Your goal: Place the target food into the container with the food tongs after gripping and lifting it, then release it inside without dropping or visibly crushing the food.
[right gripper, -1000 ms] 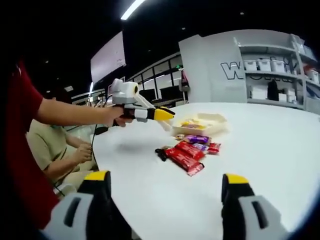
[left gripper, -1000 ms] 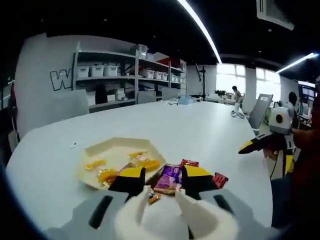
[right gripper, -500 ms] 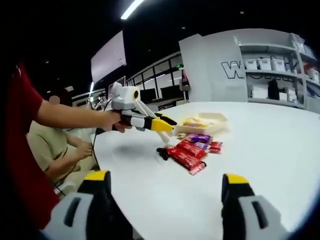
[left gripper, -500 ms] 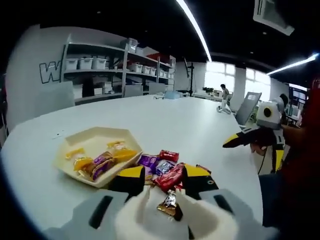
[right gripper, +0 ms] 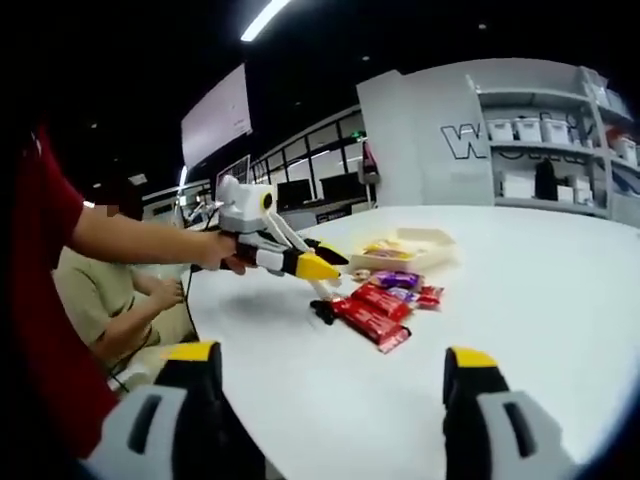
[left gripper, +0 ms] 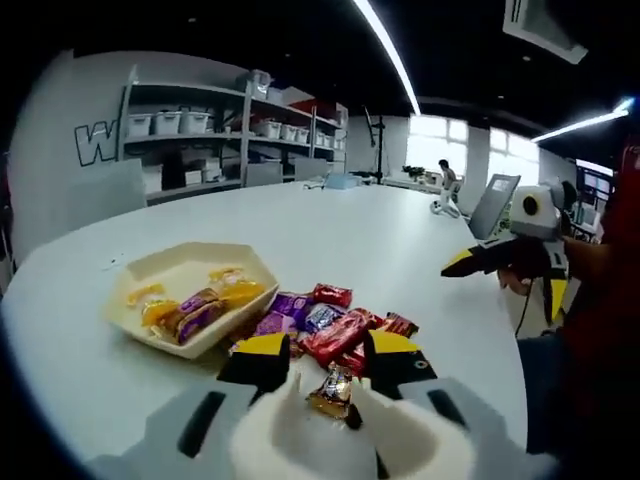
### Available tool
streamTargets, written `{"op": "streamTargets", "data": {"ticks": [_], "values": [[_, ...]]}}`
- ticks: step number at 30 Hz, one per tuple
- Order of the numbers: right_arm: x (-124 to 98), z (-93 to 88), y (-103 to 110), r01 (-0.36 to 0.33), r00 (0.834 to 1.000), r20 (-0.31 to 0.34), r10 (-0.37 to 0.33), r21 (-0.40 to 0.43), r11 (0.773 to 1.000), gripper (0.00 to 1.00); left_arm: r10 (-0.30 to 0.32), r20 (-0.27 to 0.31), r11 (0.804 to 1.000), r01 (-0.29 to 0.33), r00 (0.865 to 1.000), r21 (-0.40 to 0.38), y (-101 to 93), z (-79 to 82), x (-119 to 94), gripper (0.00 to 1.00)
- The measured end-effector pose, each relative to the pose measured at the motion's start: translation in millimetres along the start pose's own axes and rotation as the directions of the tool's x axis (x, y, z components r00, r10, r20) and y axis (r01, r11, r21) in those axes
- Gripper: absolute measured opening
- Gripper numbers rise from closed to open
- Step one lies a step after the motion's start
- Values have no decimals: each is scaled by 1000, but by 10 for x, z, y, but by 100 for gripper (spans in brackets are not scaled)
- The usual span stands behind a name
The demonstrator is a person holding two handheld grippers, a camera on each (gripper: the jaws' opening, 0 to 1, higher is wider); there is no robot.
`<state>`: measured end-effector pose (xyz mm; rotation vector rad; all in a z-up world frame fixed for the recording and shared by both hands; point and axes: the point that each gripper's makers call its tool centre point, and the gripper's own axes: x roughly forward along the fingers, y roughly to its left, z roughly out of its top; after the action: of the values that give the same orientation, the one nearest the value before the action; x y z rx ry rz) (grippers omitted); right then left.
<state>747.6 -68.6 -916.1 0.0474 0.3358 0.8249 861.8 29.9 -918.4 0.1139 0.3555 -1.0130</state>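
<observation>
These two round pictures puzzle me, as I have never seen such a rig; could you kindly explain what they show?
A person holds a handheld gripper in each hand, each carrying a camera. The left gripper view looks along the left tongs, which pinch a gold-wrapped candy above the white table. Beyond lie red and purple wrapped sweets beside a beige tray already holding some. The right gripper view shows the right tongs open and empty, and the left tongs from the side.

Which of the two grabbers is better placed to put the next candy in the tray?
Left. The left gripper carries the tongs, a candy between their tips, right by the candy pile and tray. The right gripper hangs open, far back from them.
</observation>
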Motion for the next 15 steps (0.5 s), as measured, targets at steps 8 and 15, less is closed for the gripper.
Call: {"op": "streamTargets", "data": {"ticks": [8,15], "values": [[-2,-32,7,0,1000,-11,0,-1,1000,91,-19,-15,999,19,1000,30,-95,-54,-7,29],[-4,-44,15,-1,1000,-16,1,-3,1000,91,-25,-28,999,26,999,30,-97,-92,2,27]]}}
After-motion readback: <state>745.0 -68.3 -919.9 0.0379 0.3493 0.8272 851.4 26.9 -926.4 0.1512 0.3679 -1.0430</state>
